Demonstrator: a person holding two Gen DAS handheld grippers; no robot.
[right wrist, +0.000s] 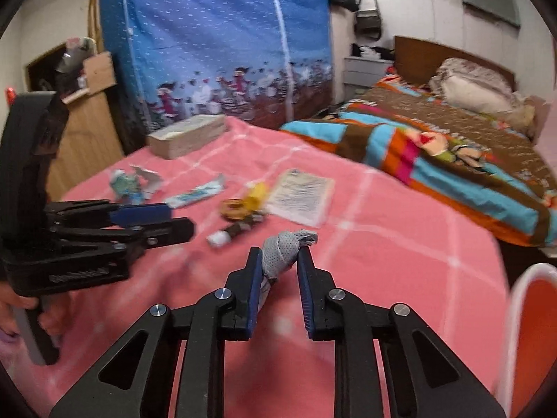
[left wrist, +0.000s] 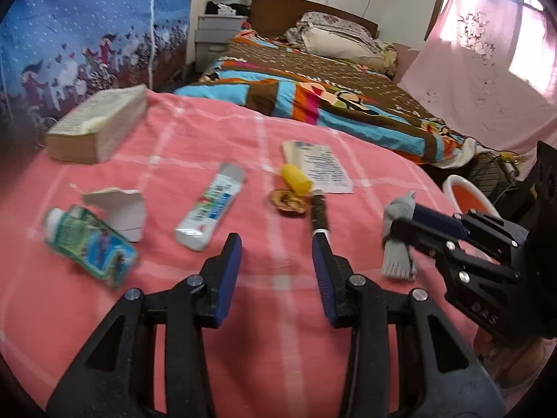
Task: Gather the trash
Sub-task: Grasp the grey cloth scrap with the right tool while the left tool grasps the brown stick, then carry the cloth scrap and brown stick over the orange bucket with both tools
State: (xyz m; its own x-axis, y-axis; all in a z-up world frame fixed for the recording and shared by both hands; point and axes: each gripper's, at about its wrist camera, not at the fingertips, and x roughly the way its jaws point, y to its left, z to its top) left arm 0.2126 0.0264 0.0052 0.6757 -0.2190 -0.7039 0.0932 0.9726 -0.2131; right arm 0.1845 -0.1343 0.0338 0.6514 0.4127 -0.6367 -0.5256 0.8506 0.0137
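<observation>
A: Pinching the grey sock (right wrist: 285,252), we have the right tongs (right wrist: 278,261) pressed onto it, lifted just above the pink cloth (right wrist: 400,244).

B: And our left tongs (left wrist: 276,247)?

A: Spread, with nothing between them, over the desk. Ahead of them we see a white tube (left wrist: 209,205), a yellow cap (left wrist: 296,178), a brown scrap (left wrist: 288,202), a leaflet (left wrist: 318,165) and a green bottle (left wrist: 88,240).

B: The bin (right wrist: 532,331)?

A: At our right, past the cloth's edge.

A bed (left wrist: 313,69) with a patchwork quilt stands beside a sunlit pink curtain (left wrist: 487,69); a blue fabric wardrobe (right wrist: 216,35) opposite.
</observation>
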